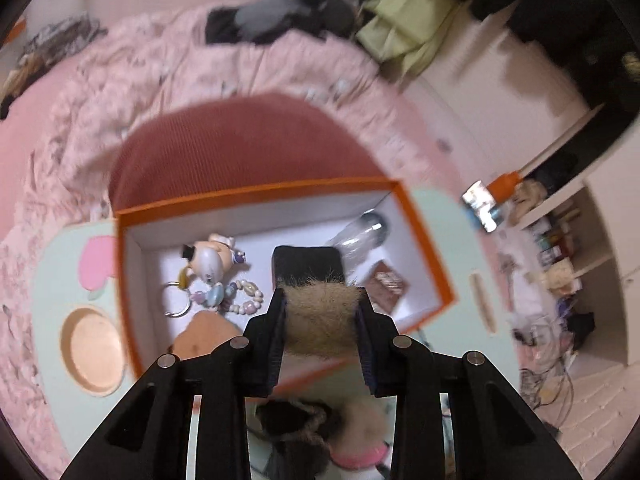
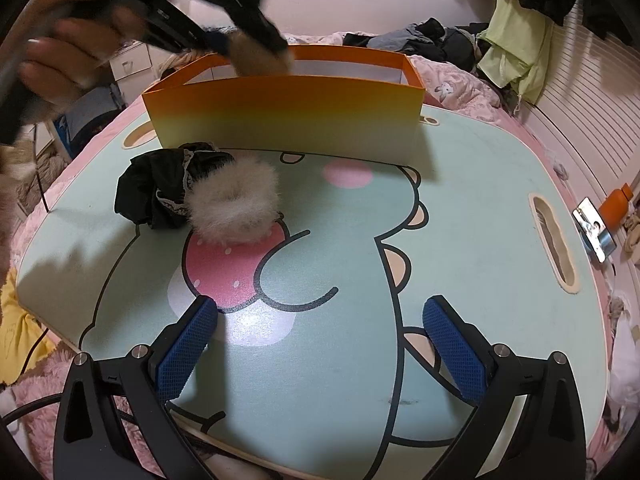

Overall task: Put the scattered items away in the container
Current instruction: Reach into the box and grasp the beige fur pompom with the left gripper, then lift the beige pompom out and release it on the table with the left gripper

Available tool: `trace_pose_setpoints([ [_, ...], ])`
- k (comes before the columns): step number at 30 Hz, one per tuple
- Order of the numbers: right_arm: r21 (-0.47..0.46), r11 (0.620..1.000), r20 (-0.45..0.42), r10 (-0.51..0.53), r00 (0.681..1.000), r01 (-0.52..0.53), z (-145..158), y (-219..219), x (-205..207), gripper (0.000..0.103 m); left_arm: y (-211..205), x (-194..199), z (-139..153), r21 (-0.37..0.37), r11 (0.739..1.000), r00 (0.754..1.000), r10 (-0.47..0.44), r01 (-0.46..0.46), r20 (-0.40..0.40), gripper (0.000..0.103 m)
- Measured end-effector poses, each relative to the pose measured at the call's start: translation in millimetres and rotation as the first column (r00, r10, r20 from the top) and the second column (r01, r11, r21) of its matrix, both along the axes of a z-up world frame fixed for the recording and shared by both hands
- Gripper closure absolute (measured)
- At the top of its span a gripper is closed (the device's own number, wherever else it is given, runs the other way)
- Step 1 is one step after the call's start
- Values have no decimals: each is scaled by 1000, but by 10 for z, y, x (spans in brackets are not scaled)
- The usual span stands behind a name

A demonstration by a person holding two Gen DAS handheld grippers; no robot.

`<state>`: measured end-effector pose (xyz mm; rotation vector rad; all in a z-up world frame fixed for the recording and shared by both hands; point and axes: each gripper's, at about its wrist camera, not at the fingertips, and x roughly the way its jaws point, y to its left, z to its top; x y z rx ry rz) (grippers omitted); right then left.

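My left gripper is shut on a tan furry scrunchie and holds it above the near side of the orange box. Inside the box lie a figurine keychain, a bead string, a clear bottle, a brown packet and a black item. In the right wrist view the tan furry scrunchie hangs over the box's front wall. A white fluffy scrunchie and a black lace scrunchie lie touching on the table. My right gripper stands open and empty over the table.
The mint cartoon lap table sits on a pink bed; it has a cup recess and a handle slot. A phone and an orange bottle stand off its right edge. A hand grips the left tool.
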<state>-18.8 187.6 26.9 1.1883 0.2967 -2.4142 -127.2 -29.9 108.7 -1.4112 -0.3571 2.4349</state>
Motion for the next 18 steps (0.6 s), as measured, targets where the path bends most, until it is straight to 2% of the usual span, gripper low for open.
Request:
trace_pose_setpoints([
  [4, 1, 1000, 0, 0, 1000, 0, 1, -5, -3, 1, -214, 416, 58, 20, 1000, 998, 7, -5, -63, 73],
  [9, 1, 1000, 0, 0, 1000, 0, -1, -3, -6, 1, -389, 745, -315, 38, 998, 998, 49, -47, -33, 73],
  [15, 0, 1000, -1, 1, 1000, -1, -4, 9, -9, 1, -398, 812, -725, 2, 995, 995, 100, -100, -26, 73],
  [18, 0, 1000, -1, 1, 1000, -1, -3, 3, -8, 1, -414, 856, -842, 38, 991, 990, 133, -132, -50, 70],
])
